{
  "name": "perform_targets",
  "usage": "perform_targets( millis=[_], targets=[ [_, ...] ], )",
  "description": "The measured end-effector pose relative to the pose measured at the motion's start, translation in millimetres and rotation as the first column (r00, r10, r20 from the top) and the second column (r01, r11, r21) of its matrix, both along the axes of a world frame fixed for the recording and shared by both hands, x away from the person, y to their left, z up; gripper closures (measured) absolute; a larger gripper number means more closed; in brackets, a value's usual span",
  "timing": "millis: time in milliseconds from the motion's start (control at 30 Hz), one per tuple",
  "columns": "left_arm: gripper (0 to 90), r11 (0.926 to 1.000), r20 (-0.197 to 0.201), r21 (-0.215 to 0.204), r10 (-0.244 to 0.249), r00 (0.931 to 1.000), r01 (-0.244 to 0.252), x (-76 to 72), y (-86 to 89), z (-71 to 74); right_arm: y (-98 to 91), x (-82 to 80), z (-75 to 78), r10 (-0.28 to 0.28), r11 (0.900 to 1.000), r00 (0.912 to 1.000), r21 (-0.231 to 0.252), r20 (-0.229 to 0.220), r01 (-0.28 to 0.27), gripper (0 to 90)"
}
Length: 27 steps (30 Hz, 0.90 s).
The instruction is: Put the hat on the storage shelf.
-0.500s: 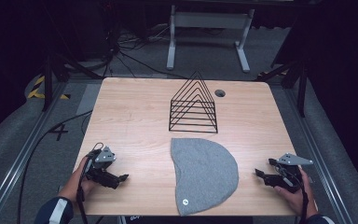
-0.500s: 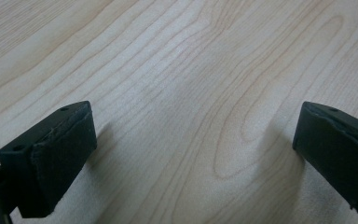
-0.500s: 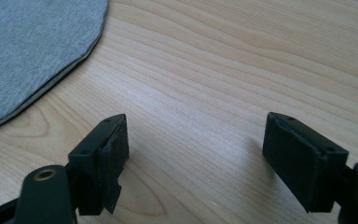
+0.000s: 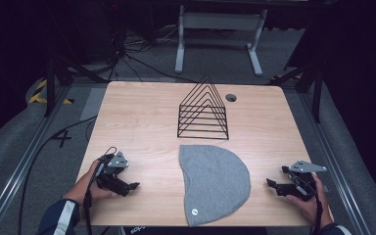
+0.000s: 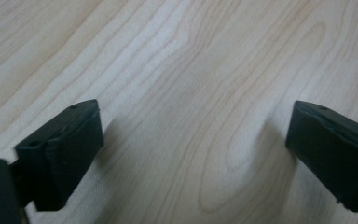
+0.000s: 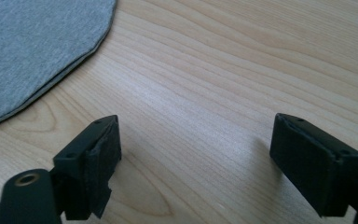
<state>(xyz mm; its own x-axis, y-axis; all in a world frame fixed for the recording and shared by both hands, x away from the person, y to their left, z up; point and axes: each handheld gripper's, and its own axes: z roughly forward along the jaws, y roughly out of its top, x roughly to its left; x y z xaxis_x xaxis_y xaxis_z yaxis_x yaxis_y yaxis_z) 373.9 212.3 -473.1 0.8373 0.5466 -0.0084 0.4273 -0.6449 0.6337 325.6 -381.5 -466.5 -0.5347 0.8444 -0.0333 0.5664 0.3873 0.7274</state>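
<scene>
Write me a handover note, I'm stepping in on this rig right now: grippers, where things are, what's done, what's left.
Left gripper: open, empty, low over bare table at the near left.
Right gripper: open, empty, near right, pointing toward the grey beanie but apart from it.
Grey beanie: flat at the near centre, untouched.
Black wire rack: upright just behind it.
Done: nothing visible yet.
Left: likely grasp the beanie; the right gripper is nearer.

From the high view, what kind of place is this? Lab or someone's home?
Most likely a lab or recording workspace, not a home. A bare wooden table stands among dark surroundings, loose cables trail over the grey floor, and a person holds a left gripper and right gripper beside a grey beanie.
</scene>
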Motion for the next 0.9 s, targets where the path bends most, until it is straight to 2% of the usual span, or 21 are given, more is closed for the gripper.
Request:
perform_targets(
  millis=[67,133,167,233,300,333,400,500,600,667,733,767,800,833,867,900],
  targets=[
    [15.2,1.0000,0.003,0.000,-0.002,1.0000,0.002,3.5,-5.6,2.0,0.3,0.5,1.3,0.015,0.9999,0.9999,-0.001,0.000,-0.015,25.3],
    [14.0,0.9989,-0.006,0.012,-0.046,0.9989,0.046,7.8,-11.8,3.3,1.0,0.6,2.7,0.028,0.9996,0.9996,0.000,0.006,-0.028,34.2],
    [20.8,0.9987,-0.016,0.007,-0.049,0.9987,0.050,9.1,-15.2,4.5,2.5,0.9,4.1,0.040,0.9992,0.9992,-0.003,0.004,-0.040,37.9],
    [24.4,0.9979,-0.011,-0.008,-0.065,0.9978,0.065,13.7,-21.1,6.5,4.7,0.5,5.3,0.035,0.9994,0.9993,-0.002,0.015,-0.035,39.4],
    [25.4,0.9976,0.016,-0.002,-0.068,0.9975,0.069,18.4,-27.7,10.3,9.9,-3.1,13.4,0.052,0.9979,0.9977,0.037,0.045,-0.053,43.2],
    [27.4,0.9977,0.020,-0.016,-0.066,0.9976,0.066,20.3,-29.9,11.7,16.1,-5.9,20.3,0.078,0.9960,0.9942,0.037,0.074,-0.081,46.0],
    [31.3,0.9963,0.052,-0.046,-0.070,0.9962,0.073,24.7,-35.4,17.7,29.1,-9.7,30.7,0.117,0.9919,0.9869,0.035,0.111,-0.122,51.8],
    [34.7,0.9929,0.079,-0.089,-0.072,0.9943,0.079,31.4,-49.0,26.9,52.9,-10.8,39.4,0.181,0.9817,0.9755,0.037,0.125,-0.187,56.9],
    [36.1,0.9912,0.103,-0.081,-0.096,0.9900,0.105,36.4,-67.4,31.0,85.2,-11.7,40.7,0.261,0.9640,0.9564,0.018,0.131,-0.265,61.6],
    [36.6,0.9889,0.119,-0.068,-0.123,0.9852,0.132,39.8,-80.8,33.4,107.2,-13.3,38.8,0.319,0.9466,0.9402,0.010,0.120,-0.322,65.9],
    [37.7,0.9868,0.139,-0.057,-0.142,0.9800,0.151,42.4,-92.2,35.1,131.4,-16.3,34.0,0.387,0.9207,0.9163,0.010,0.101,-0.390,69.0],
    [38.7,0.9843,0.134,-0.065,-0.155,0.9788,0.164,46.6,-103.1,36.6,149.2,-18.3,29.8,0.437,0.8983,0.8957,0.011,0.083,-0.439,71.2],
    [39.7,0.9843,0.134,-0.065,-0.155,0.9788,0.164,46.6,-103.1,36.6,149.2,-18.3,29.8,0.437,0.8983,0.8957,0.011,0.083,-0.439,71.2],
    [39.7,0.9829,0.144,-0.067,-0.161,0.9764,0.172,49.6,-111.0,37.4,156.4,-19.6,28.5,0.457,0.8883,0.8865,0.016,0.073,-0.459,72.1],
    [41.1,0.9815,0.156,-0.075,-0.163,0.9742,0.176,52.1,-116.8,37.7,167.4,-21.4,26.0,0.485,0.8732,0.8721,0.018,0.063,-0.487,72.7],
    [42.5,0.9792,0.149,-0.076,-0.175,0.9733,0.188,54.5,-122.4,37.6,175.4,-23.0,24.2,0.503,0.8633,0.8628,0.021,0.054,-0.504,72.7]
  ],
)
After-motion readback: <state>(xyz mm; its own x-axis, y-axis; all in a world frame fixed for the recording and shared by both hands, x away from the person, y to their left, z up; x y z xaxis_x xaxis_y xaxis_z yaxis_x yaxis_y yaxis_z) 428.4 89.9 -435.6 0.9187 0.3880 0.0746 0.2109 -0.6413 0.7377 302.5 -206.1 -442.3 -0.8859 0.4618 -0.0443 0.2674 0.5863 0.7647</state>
